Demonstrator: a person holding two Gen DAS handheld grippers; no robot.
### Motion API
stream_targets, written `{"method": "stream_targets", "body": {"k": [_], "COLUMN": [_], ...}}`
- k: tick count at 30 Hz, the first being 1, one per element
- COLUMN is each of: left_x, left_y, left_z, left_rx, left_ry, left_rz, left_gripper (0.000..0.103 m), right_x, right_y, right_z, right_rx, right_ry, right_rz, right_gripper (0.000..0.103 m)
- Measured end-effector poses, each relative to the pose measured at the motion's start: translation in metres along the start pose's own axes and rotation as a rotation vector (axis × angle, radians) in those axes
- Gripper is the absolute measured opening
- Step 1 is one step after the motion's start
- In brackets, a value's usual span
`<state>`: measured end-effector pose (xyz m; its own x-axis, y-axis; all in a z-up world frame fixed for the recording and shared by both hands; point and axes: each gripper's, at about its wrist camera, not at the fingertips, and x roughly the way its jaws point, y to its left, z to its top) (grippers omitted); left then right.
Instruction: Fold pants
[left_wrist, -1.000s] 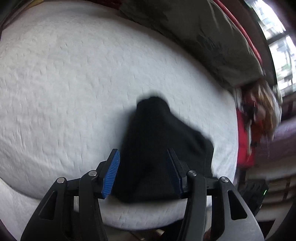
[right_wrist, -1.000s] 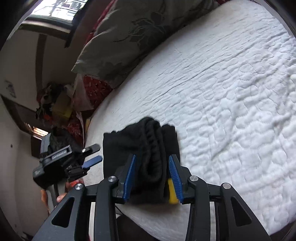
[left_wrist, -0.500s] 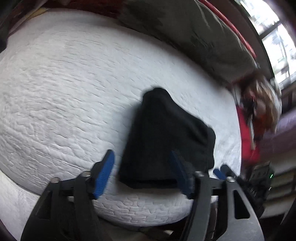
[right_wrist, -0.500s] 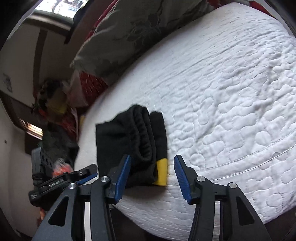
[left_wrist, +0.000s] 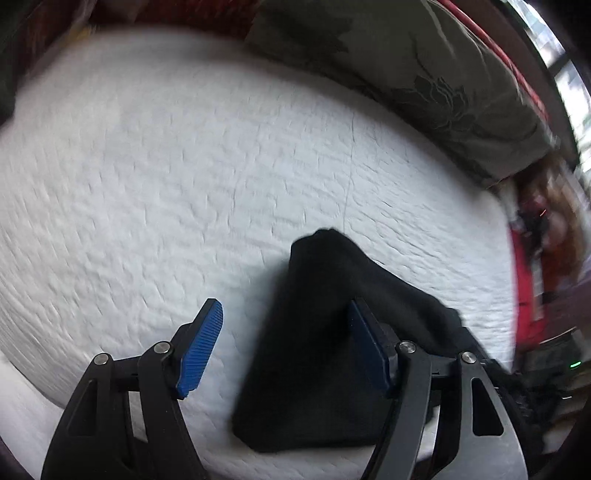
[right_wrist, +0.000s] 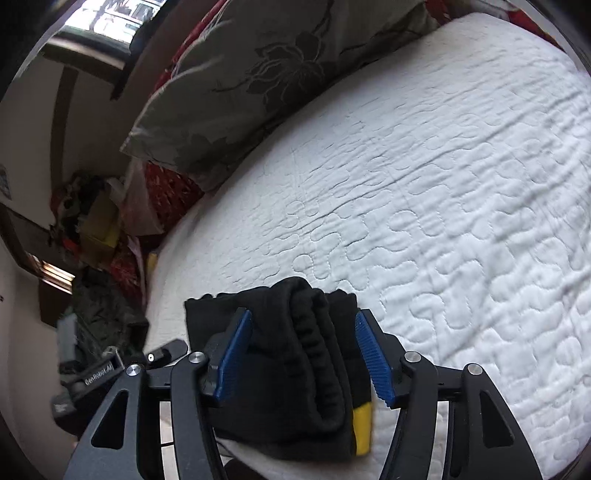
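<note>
Left claw spread wide; right claw likewise parted.

Daylit, window-lit — left view motion-blurred, fisheye edges warped.

White quilted bed cover. Grey floral pillow at head end. Red patterned fabric beneath pillow. Cluttered items beside bed.
</note>
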<state>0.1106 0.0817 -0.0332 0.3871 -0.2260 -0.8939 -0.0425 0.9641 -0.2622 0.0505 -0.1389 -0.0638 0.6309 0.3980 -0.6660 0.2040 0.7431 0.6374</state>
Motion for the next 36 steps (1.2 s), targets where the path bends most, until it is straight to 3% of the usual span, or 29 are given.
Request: {"method": "stream_targets", "body": {"k": [5, 10, 15, 22, 30, 36], "left_x": [-0.001, 0.001, -0.007, -0.012, -0.026, -0.023], "left_y": [-0.013, -0.013, -0.008, -0.001, 0.055, 0.064], "left_z": [-0.006, -0.01, -0.016, -0.018, -0.021, -0.031], "left_rx": [0.085, 0.093, 0.093, 0.074, -0.072, -0.099], "left_ry": [-0.066, -0.077, -0.075, -0.044, -0.045, -0.007], "left_rz": [0.074, 0.081, 0.084, 0.072, 0.018, -0.011], "left_gripper": [0.07, 0.07, 0.07, 0.07, 0.069, 0.07], "right_x": [0.006, 0.003, -0.013, -0.025, -0.037, -0.026], "right_y": [-0.008, -0.023, -0.019, -0.023, -0.033, -0.025], "right_z": [-0.004, -0.004, -0.009, -0.02, -0.028, -0.036], "right_rx": [-0.026, 0.044, 0.016, 0.014, 0.026, -0.01], "right_ry": [0.001, 0.023, 0.005, 0.016, 0.01, 0.055], "right_rz": [-0.048, -0.002, 0.033, 0.016, -0.007, 0.001], "right_gripper": [0.053, 0.056, 0.056, 0.062, 0.069, 0.072]}}
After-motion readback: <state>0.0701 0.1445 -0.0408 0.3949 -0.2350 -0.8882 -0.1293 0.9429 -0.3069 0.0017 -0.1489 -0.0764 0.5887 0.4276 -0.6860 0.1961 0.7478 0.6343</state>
